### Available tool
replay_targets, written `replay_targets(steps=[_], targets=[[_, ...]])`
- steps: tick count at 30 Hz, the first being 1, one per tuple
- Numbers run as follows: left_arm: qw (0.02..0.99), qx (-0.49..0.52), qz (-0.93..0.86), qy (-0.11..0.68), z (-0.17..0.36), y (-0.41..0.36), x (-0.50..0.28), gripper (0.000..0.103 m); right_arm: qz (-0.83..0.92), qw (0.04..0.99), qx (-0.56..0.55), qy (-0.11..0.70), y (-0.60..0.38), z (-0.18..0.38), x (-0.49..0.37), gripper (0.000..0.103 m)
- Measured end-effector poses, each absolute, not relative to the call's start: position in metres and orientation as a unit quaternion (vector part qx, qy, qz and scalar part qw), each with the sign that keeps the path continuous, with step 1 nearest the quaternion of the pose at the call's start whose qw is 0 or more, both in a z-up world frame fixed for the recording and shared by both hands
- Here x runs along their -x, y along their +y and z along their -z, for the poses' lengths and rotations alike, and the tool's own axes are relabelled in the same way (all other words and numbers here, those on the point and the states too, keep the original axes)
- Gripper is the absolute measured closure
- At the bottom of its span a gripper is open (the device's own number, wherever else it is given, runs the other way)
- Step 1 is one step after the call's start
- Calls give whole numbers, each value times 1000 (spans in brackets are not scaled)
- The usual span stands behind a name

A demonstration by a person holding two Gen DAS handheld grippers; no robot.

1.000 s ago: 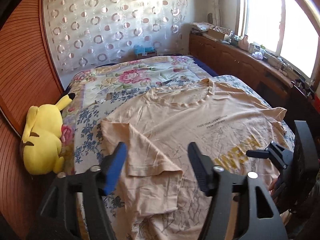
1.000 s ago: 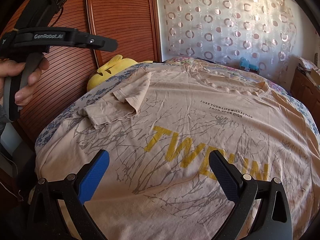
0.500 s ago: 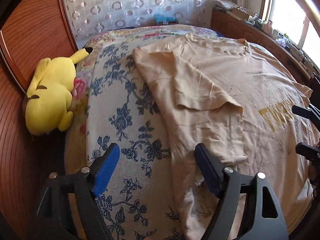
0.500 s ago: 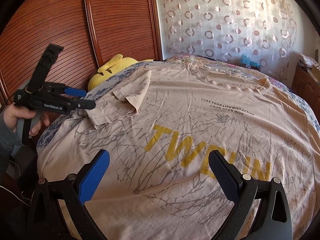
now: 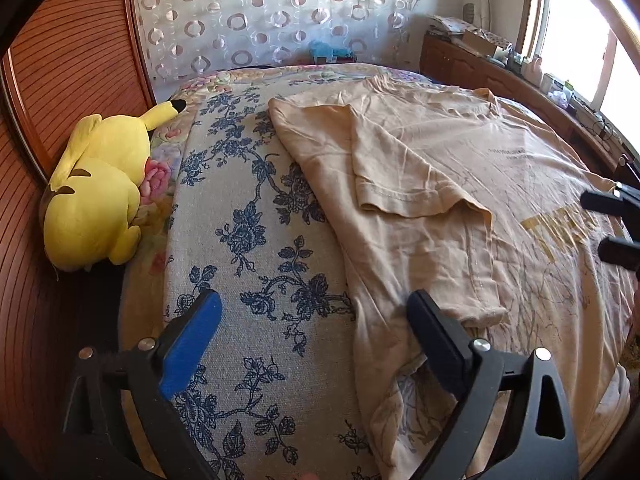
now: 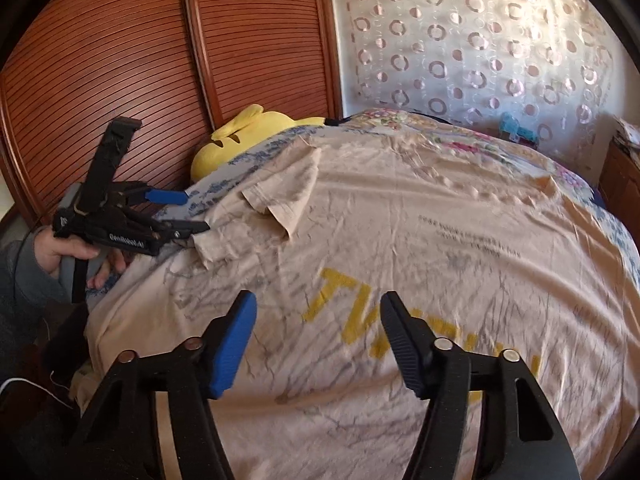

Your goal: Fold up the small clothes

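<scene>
Left wrist view: the left tongs (image 5: pixel 314 332) are spread wide, having just been opening, with nothing pinched; one finger hangs over the floral bedspread (image 5: pixel 256 216), the other sits at the side edge of the peach T-shirt (image 5: pixel 460 152). That shirt lies flat on the bed, chest print up, its near sleeve (image 5: pixel 400 176) already turned inward over the body. A yellow plush toy (image 5: pixel 96 192) lies beyond the shirt's side edge, against the wooden wardrobe doors. Right wrist view: the right tongs (image 6: pixel 318 336) have just been closing and stand half spread over the shirt's lower front, near the yellow lettering (image 6: pixel 352 308); the pads do not visibly grip cloth. From here the left tongs (image 6: pixel 176 212) appear at the shirt's far side edge, held by a hand (image 6: pixel 60 248). The step in hand looks like taking hold for the lengthwise side fold; next, each pair probably needs to pinch the edge layer cleanly before carrying it across.
</scene>
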State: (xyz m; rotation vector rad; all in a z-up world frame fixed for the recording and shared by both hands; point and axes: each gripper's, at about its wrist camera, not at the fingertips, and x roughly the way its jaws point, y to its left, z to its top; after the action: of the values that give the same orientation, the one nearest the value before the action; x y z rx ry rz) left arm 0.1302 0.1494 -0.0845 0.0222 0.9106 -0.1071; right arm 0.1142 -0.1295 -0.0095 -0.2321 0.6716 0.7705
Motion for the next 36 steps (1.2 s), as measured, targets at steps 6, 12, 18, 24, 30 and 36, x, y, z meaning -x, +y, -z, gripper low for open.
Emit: replay_targets(steps=[6, 12, 18, 24, 30, 36], targets=[[896, -7, 48, 442, 87, 152, -131, 2, -410, 841, 142, 324, -77, -2, -142, 47], [896, -6, 48, 441, 87, 152, -132, 2, -423, 816, 179, 352, -25, 24, -181, 62], [896, -6, 48, 441, 87, 152, -132, 1, -436, 805, 215, 340, 6, 36, -193, 71], [896, -5, 48, 441, 87, 153, -132, 1, -441, 791, 245, 345, 21, 47, -197, 71], [896, -5, 48, 441, 87, 153, -132, 1, -426, 794, 252, 353, 23, 45, -205, 95], [896, -5, 48, 441, 87, 153, -132, 1, -393, 834, 191, 338, -5, 32, -214, 98]])
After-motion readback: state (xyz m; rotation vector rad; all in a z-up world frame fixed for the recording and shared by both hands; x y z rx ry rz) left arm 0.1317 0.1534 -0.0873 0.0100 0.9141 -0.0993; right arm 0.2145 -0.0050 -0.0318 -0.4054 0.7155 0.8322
